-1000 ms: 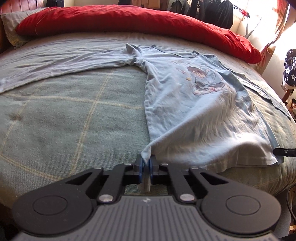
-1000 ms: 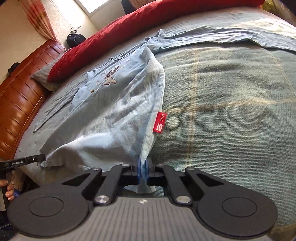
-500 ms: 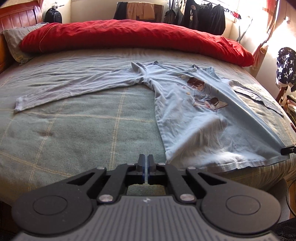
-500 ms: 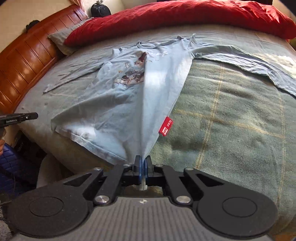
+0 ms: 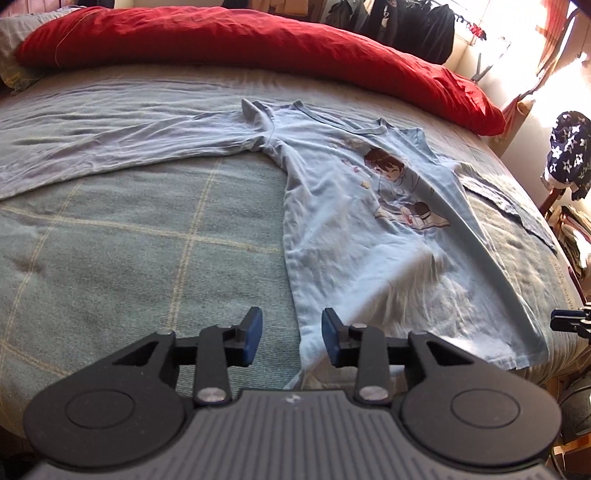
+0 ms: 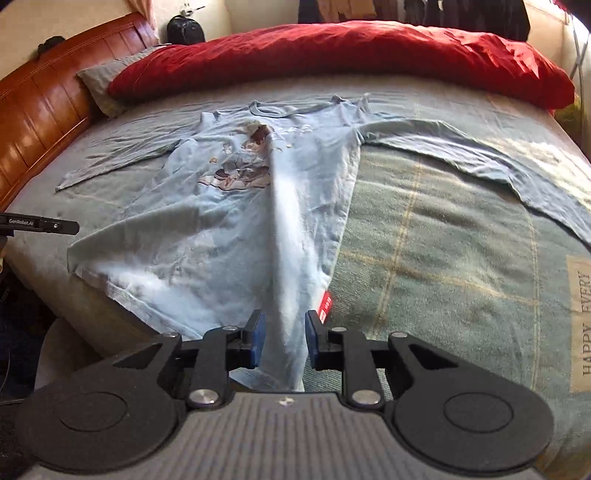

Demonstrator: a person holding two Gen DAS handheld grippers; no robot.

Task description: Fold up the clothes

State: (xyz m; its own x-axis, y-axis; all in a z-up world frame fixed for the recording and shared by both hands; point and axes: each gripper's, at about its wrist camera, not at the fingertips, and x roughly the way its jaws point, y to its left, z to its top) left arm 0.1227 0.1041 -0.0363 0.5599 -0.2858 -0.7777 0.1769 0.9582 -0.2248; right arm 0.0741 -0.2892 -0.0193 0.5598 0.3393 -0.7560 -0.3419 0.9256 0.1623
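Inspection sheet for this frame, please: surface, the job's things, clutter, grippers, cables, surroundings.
Surface: bed with green checked cover, grey sheet toward the head.
Job's things: light blue long-sleeved shirt lying print up, both sleeves spread out, hem at the near edge; red tag at its side seam.
Clutter: nothing seen on the cover besides the shirt.
Grippers: left gripper opening, hem corner below the gap, pads not pressing; right gripper opening, a ridge of shirt fabric runs between the pads, unpinched.
Cables: nothing seen.
Surroundings: red duvet and grey pillow at the head, wooden headboard, dark clothes hanging, starred garment.
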